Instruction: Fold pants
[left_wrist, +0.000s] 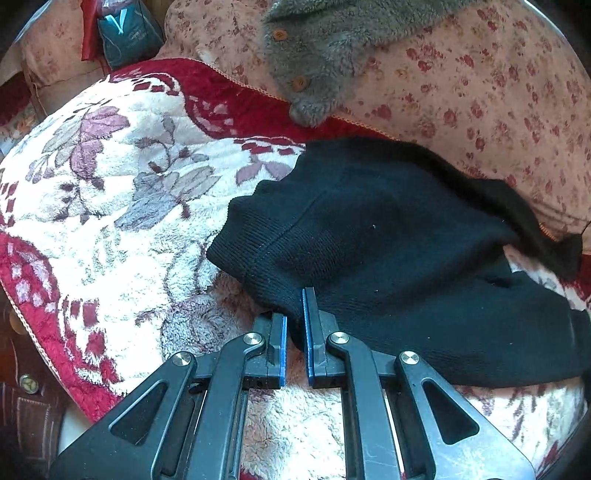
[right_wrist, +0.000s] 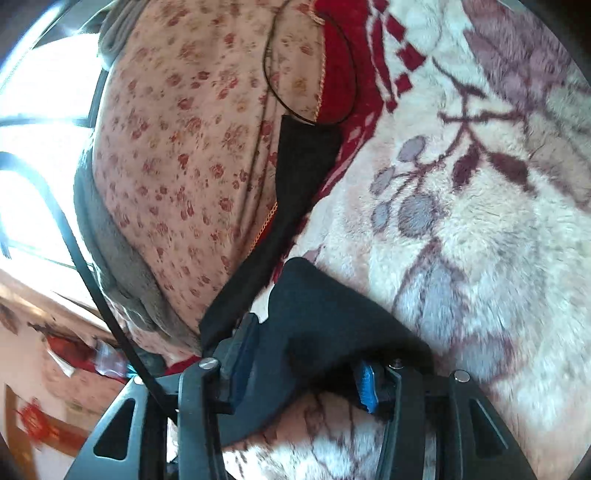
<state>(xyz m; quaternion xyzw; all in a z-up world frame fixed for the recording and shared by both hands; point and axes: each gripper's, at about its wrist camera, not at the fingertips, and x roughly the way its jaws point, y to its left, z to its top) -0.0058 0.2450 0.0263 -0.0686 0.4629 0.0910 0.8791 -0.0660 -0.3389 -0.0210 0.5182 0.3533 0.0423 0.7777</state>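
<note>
Now black knit pants (left_wrist: 388, 240) on floral blanket (left_wrist: 110, 184), soft, floppy (light). Left hand-held gripper (left_wrist: 294, 332) clamped on near hem; right hand-held gripper (right_wrist: 306, 354) apart around fabric. Grip ribbed edges.

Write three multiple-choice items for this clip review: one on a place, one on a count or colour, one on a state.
1. Where does the grey fleece garment lie?
A. beyond the pants
B. under the left gripper
C. on the floor

2. How many buttons show on it?
A. none
B. two
C. five

3. How is the left gripper set?
A. wide open, clear of cloth
B. nearly shut on the black pants
C. out of view

Answers: 1 A, it lies past the pants on the flowered sheet. 2 B, two tan buttons. 3 B, dark cloth fills the narrow gap.
</note>
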